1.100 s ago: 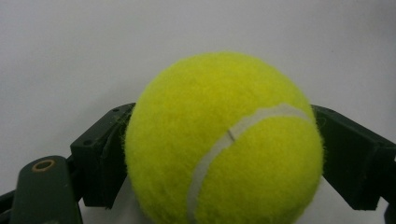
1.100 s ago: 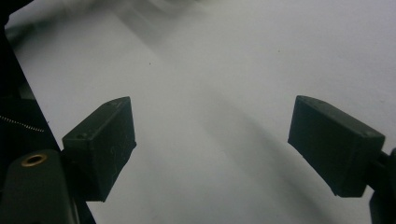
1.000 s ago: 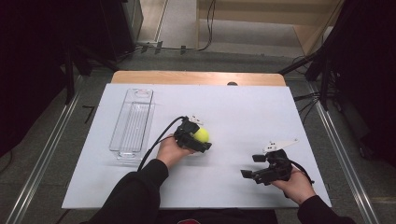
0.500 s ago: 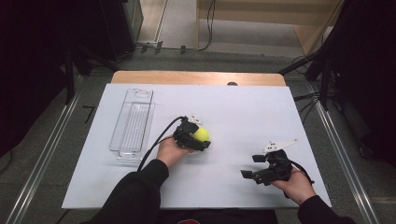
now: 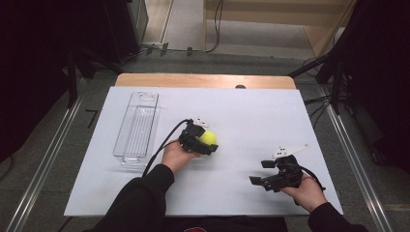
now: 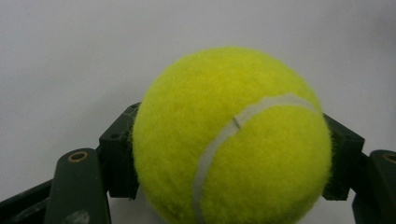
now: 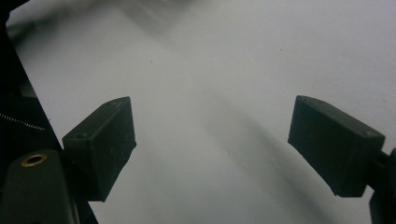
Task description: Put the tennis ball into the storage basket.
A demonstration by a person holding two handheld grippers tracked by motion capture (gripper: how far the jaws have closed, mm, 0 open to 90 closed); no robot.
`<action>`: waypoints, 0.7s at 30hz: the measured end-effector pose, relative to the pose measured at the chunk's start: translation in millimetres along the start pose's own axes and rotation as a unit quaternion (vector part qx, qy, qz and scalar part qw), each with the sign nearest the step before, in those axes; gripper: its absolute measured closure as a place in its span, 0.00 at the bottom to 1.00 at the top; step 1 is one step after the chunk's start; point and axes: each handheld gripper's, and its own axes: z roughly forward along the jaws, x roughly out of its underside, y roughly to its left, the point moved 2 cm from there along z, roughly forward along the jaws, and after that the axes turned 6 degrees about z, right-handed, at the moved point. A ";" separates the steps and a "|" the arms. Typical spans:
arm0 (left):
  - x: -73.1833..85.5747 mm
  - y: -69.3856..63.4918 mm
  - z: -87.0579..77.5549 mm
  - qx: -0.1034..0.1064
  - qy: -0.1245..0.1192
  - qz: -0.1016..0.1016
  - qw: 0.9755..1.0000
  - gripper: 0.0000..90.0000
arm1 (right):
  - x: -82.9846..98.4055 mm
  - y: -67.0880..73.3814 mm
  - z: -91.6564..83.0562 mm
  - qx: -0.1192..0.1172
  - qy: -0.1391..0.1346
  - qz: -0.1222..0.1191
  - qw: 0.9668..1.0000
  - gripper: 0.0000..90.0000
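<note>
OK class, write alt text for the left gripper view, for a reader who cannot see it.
A yellow tennis ball with a pale curved seam sits clamped in the left gripper, its two black jaws pressing on the ball's left and right sides. Behind it lies a plain white table surface.

A white sheet covers the worktop (image 5: pixel 270 111), leaving a strip of bare wood (image 5: pixel 203 80) along its far edge. Grey carpet floor (image 5: pixel 63 145) surrounds it, with metal rails (image 5: pixel 353 145) running along both sides. Beyond the far edge, cables (image 5: pixel 215 29) trail across the floor beside light wooden furniture (image 5: pixel 290 19). Both flanks are dark.
</note>
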 end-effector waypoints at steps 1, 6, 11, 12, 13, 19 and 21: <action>-0.3 0.2 -0.6 0.001 0.000 -0.001 1.000 0.30 | 0.0 -0.1 0.1 0.000 -0.001 0.000 1.000 0.14; -2.4 0.4 -4.7 0.017 -0.002 -0.017 1.000 0.30 | -0.2 0.4 0.1 -0.001 -0.001 -0.001 1.000 0.14; -4.1 -0.9 -7.5 0.018 0.001 -0.012 1.000 0.30 | 0.0 0.3 -0.1 0.001 -0.001 -0.001 1.000 0.14; -4.3 -0.8 -8.2 0.019 0.002 -0.012 1.000 0.30 | 0.1 0.3 -0.1 0.001 -0.001 -0.001 1.000 0.14; -4.6 -0.7 -9.1 0.021 0.001 -0.010 1.000 0.30 | 0.1 0.2 -0.1 0.001 -0.001 -0.001 1.000 0.14; -9.1 -3.7 -15.5 0.023 0.001 -0.004 1.000 0.30 | 0.2 0.2 -0.4 0.001 -0.002 -0.001 1.000 0.14; -10.4 -4.6 -18.2 0.026 0.000 -0.003 1.000 0.30 | 0.2 0.3 -0.4 0.001 -0.002 -0.001 1.000 0.14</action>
